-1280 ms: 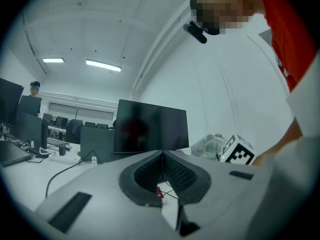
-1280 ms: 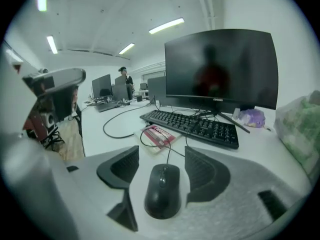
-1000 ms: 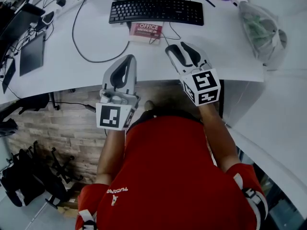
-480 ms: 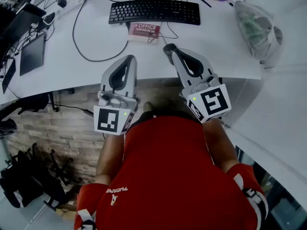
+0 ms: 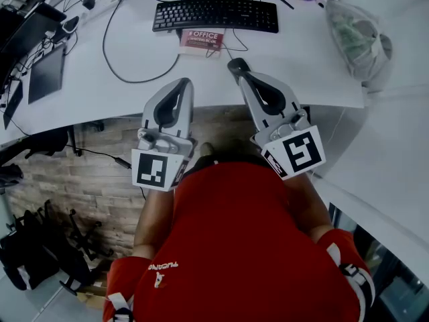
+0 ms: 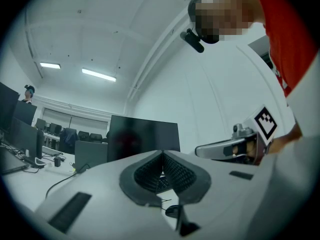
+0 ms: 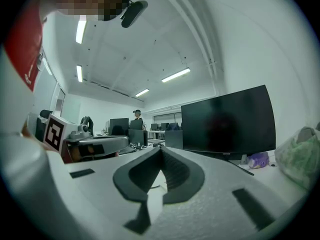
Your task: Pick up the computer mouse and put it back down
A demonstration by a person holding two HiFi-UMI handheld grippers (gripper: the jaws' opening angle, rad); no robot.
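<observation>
Since the computer mouse [image 5: 234, 64] rests on the white desk [image 5: 120, 96], close to its near edge and just beyond the tip of the right tool [image 5: 242, 74], we must judge with care what is asked. The jaws of the right tool are pressed together and nothing is between them; its own view shows only a pale strip past the pads. The left tool [image 5: 186, 84] is also closed and empty, and it hangs to the left, apart from the mouse.

Such a scene fits two stages: the mouse is back down after its lift, or the grasp on it is yet to come. In both cases we think the same care applies. The closed tip looks very near the mouse in the head view, so we should not let it push the mouse sideways or off the near edge. We should also mind the thin cable [image 5: 237, 46] that goes far toward the keyboard [image 5: 214, 15], and keep the left tool out of the way.
</observation>
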